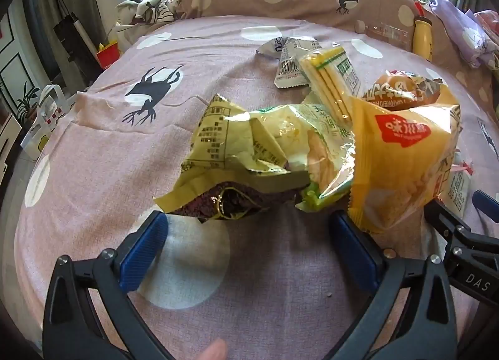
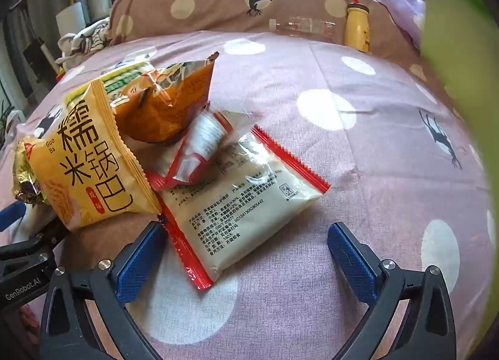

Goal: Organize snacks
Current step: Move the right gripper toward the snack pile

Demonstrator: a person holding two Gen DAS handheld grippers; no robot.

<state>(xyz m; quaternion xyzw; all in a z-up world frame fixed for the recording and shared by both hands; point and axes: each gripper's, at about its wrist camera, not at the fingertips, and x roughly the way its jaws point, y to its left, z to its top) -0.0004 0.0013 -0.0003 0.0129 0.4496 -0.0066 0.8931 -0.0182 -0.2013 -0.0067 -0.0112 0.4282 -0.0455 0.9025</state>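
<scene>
Judging by the untouched heap of crinkled foil snack packets [image 1: 312, 129] at centre frame on the pink dotted bedsheet [image 1: 156, 154], sorting is just starting: the left gripper [image 1: 249, 247] and right gripper [image 2: 246, 254], jaws wide and empty, must each close on one packet.

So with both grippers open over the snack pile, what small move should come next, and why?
Probably ease the right gripper forward and close on the red-edged white packet: it lies flat on the bedsheet between the open jaws, nearest them, only partly overlapped.
</scene>
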